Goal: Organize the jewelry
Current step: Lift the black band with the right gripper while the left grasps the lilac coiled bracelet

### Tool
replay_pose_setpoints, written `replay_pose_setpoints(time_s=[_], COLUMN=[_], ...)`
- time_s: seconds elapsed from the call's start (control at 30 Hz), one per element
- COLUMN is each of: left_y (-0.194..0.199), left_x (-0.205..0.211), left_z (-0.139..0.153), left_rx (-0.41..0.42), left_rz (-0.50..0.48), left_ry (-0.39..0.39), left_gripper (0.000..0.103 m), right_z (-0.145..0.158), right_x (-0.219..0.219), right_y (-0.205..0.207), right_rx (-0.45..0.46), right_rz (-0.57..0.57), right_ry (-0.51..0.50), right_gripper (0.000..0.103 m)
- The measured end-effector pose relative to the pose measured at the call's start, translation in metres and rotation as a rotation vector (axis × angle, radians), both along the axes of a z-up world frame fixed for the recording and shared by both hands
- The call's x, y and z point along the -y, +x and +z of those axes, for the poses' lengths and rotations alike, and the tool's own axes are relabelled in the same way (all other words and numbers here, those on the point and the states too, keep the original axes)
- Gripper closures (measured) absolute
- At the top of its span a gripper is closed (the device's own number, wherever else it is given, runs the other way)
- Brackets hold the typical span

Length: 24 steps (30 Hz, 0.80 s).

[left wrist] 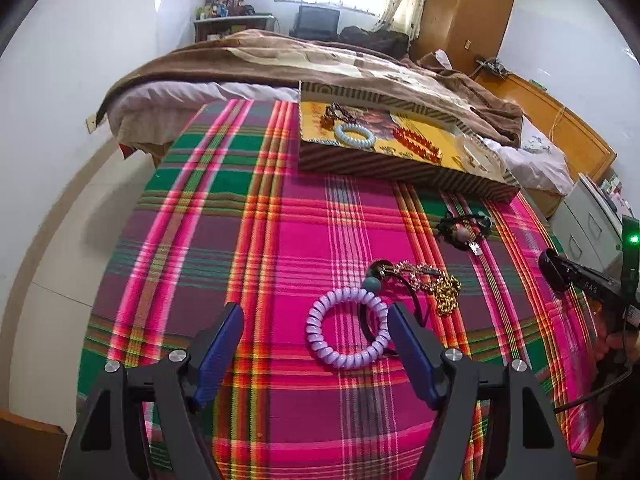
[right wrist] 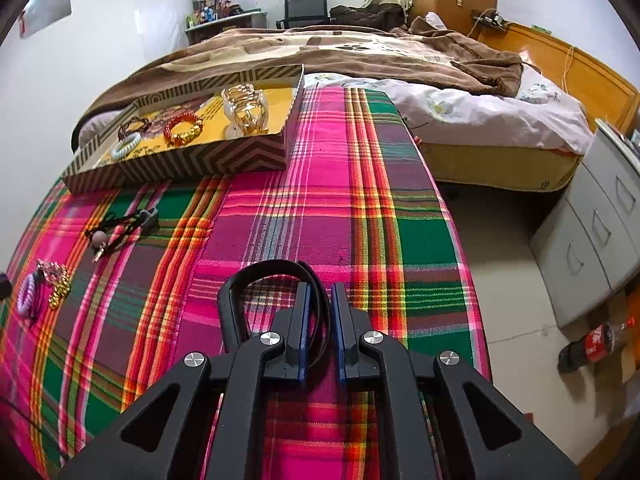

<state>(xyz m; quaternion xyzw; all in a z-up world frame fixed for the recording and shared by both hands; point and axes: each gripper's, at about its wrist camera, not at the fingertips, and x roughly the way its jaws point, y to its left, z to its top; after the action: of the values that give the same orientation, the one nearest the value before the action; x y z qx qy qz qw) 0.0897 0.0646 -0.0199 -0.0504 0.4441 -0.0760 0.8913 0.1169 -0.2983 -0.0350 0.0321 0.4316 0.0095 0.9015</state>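
Note:
My left gripper [left wrist: 314, 308] stands open above the plaid cloth. A purple coil hair tie [left wrist: 348, 361] lies flat by its right finger, untouched. Behind the tie are a teal bead [left wrist: 370, 283], a gold chain [left wrist: 446, 292] and, farther back, a black cord with beads [left wrist: 464, 228]. The striped tray [left wrist: 400, 168] holds a pale blue coil [left wrist: 354, 134] and an orange bead bracelet [left wrist: 418, 142]. My right gripper [right wrist: 321, 286] is shut on a black band [right wrist: 256, 270], whose loop lies to the left on the cloth. The tray [right wrist: 192, 162] also holds gold bangles [right wrist: 246, 108].
The plaid cloth [right wrist: 360, 220] ends at an edge on the right, with floor beyond. A bed with a brown blanket [right wrist: 360, 56] lies behind the tray. A grey drawer cabinet [right wrist: 592, 240] and a cola bottle [right wrist: 596, 344] are at the right.

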Motion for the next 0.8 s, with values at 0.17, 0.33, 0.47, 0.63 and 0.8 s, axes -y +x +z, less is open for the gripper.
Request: replay_pose_setpoints(time_s=[0.17,0.33,0.47,0.63,0.8], left_y=[0.005,0.009,0.011,0.017,0.023], left_x=[0.004,0.004,0.006,0.013,0.018], left_z=[-0.009,-0.014,-0.018,-0.019,-0.019], left_rx=[-0.036,-0.054,-0.066,-0.069,-0.064], left_rz=[0.006,0.041,0.045,0.026,0.015], left_ry=[0.022,0.065,0.12,0.163,0.178], left_gripper=[0.029,0.029,0.029,0.029,0.029], right_z=[0.007,0.012,0.016,0.018,0.018], right_x=[0.007,0.004,-0.001,-0.011,-0.019], right_y=[-0.011,-0.02,-0.021,-0.022,-0.024], right_rx=[0.03,0.05,0.063,0.071,0.07], right_rz=[-0.012,-0.003,0.012,0.04,0.054], right_ry=[0.072,0.089,0.105,0.115,0.118], right_gripper=[0.094,0.093,0.093,0.093,0.093])
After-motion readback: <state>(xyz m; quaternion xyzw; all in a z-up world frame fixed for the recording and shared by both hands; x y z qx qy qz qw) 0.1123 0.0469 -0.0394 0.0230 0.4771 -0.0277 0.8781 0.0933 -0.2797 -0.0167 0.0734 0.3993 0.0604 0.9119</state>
